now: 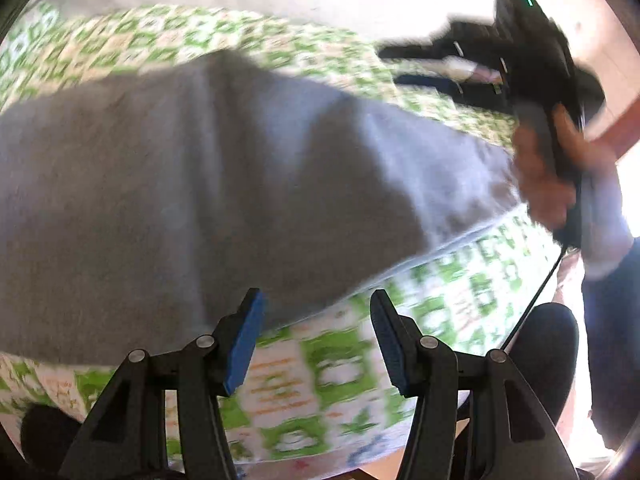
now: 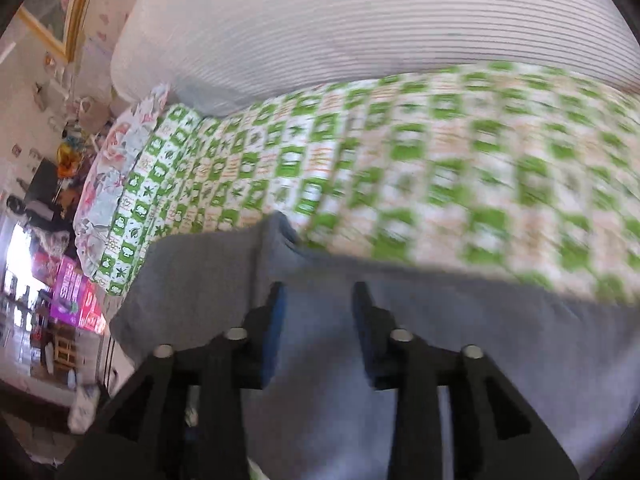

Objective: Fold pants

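Observation:
Grey pants [image 1: 208, 184] lie spread on a green-and-white patterned bedsheet [image 1: 320, 360]. My left gripper [image 1: 316, 312] is open and empty, just at the near edge of the pants. In the left wrist view the right gripper [image 1: 436, 68] shows at upper right, open, held by a hand [image 1: 548, 172] over the far end of the pants. In the right wrist view my right gripper [image 2: 318, 300] is open above the grey pants [image 2: 400, 360], with nothing between its fingers. The views are motion-blurred.
A striped white cover [image 2: 360, 28] lies at the back of the bed. A floral pillow [image 2: 116, 172] sits at the bed's left end. Cluttered room furniture [image 2: 48, 280] stands beyond the bed edge at left. The person's knee [image 1: 548, 352] is at lower right.

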`<state>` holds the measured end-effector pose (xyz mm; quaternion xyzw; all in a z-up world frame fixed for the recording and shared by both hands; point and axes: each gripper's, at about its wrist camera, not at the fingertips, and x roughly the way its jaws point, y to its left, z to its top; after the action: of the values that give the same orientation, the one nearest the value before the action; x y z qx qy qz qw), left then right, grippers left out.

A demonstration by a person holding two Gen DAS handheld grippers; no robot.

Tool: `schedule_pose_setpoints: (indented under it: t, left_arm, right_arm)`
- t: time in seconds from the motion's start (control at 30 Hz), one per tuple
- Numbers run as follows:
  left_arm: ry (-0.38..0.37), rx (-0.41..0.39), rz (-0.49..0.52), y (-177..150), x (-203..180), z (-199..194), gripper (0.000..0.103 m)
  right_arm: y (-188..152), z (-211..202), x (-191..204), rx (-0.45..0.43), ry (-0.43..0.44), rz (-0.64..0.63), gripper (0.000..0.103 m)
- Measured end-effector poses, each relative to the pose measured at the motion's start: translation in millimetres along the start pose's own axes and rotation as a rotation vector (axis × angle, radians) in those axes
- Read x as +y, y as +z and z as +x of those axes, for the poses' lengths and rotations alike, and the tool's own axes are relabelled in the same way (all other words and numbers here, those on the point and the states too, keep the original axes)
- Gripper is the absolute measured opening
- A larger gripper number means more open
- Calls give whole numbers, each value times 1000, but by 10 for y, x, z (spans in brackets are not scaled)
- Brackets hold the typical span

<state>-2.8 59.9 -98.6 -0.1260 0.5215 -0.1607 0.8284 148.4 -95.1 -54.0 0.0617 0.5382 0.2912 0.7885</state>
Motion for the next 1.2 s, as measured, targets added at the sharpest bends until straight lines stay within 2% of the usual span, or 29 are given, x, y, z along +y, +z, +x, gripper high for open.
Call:
schedule_pose_setpoints:
  t: [0.17,0.33,0.67,0.8,0.93,1.2]
  left_arm:
    - [-25,-5,86,222,-446,68,56]
    - [-40,4,163,412,-773,173,57]
    - [-70,41,312,693,-1476,466,60]
    - [-76,56,378,742,-1814,619,62]
    - [-67,77,461,836,-2143,784,62]
    - [-68,99,600,1380,-2741,1160,62]
  right_arm:
    - [-507,-615,-447,-92,-99,100,45]
    - [-1006,-1197,-997,-193,-185,255,45]
    - [-1761,-2093,-2013,-433,-285,612,45]
    - [-1979,-2260,-2310,-505,-285,731,45]
    - [-2040,-2330,-2445,-552,-280,769,45]
    - [-2077,-2368,-2704,-616,-250,803,45]
